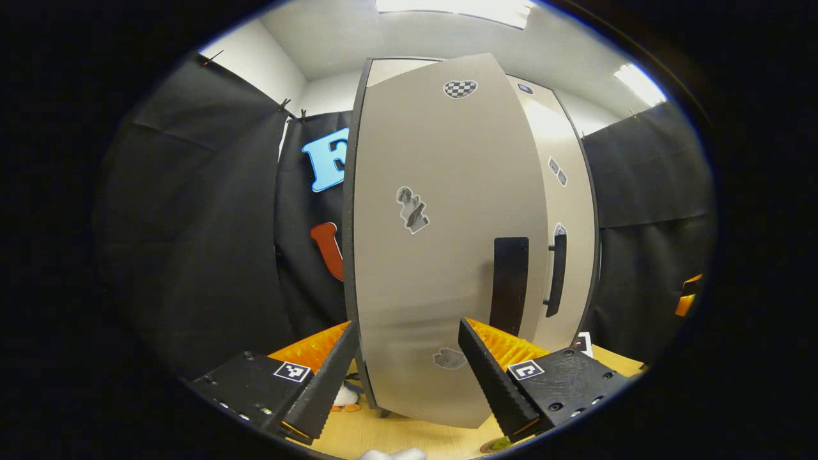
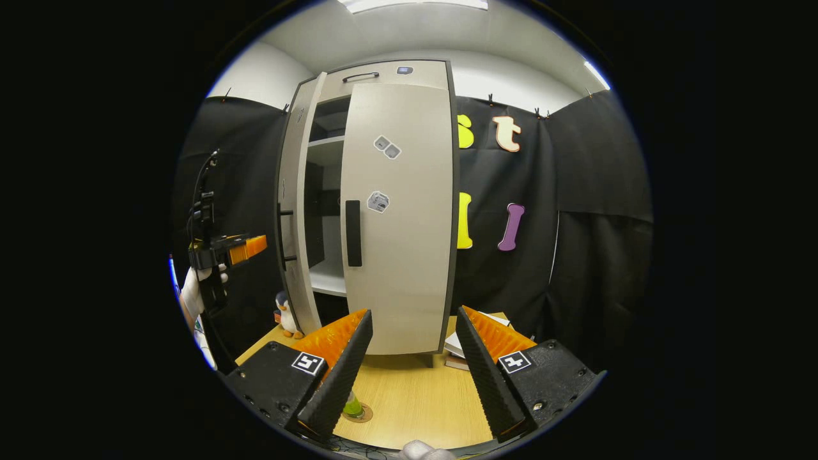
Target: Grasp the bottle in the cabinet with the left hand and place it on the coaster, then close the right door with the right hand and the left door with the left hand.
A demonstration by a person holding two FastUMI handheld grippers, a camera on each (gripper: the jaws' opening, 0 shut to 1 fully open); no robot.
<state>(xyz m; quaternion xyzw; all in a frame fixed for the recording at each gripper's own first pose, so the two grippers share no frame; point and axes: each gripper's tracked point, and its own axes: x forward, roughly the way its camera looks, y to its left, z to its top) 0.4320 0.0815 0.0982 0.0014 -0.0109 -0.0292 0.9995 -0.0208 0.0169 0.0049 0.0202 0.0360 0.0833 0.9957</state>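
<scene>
My empty, wide-open left gripper (image 1: 409,377) should push the tall beige left door (image 1: 441,255) flush; the bottle (image 2: 352,404) seemingly sits on the coaster.

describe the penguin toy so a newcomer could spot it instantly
Start at the tall pale cabinet on the wooden table. At its base, beside the open left door, stands the penguin toy. It is the only plush figure: small, upright, dark back, white belly, orange feet.
</scene>
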